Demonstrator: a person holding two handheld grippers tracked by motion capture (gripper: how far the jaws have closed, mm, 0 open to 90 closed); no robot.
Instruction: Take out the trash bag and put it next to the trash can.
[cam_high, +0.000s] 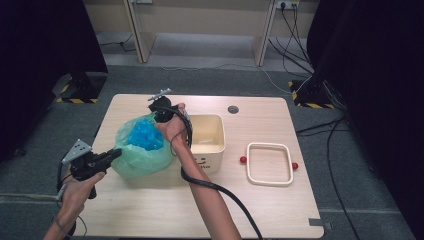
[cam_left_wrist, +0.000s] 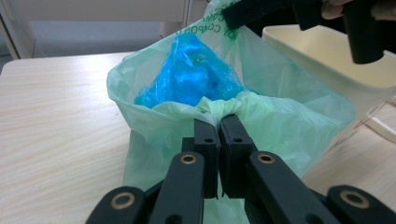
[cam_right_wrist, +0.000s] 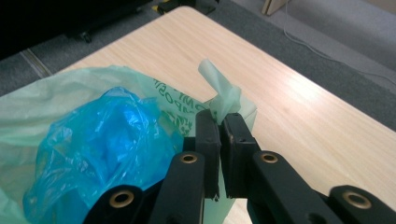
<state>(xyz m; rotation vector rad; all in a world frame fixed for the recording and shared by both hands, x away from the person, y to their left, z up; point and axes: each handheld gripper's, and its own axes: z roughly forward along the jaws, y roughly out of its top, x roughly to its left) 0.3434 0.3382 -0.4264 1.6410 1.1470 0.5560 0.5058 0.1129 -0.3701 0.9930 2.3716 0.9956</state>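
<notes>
Wooden table: each claw pinches the green bag's rim.

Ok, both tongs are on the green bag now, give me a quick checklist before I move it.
1. Left tongs shut on the green bag rim: ok.
2. Right tongs shut on the opposite rim: ok.
3. Blue plastic sits inside the bag, not spilling: ok.
4. Bag mouth open between both grips: ok.
5. Cream bin right beside the bag, may snag it: not ok.
6. Bag bottom free of tears: cannot tell.
</notes>
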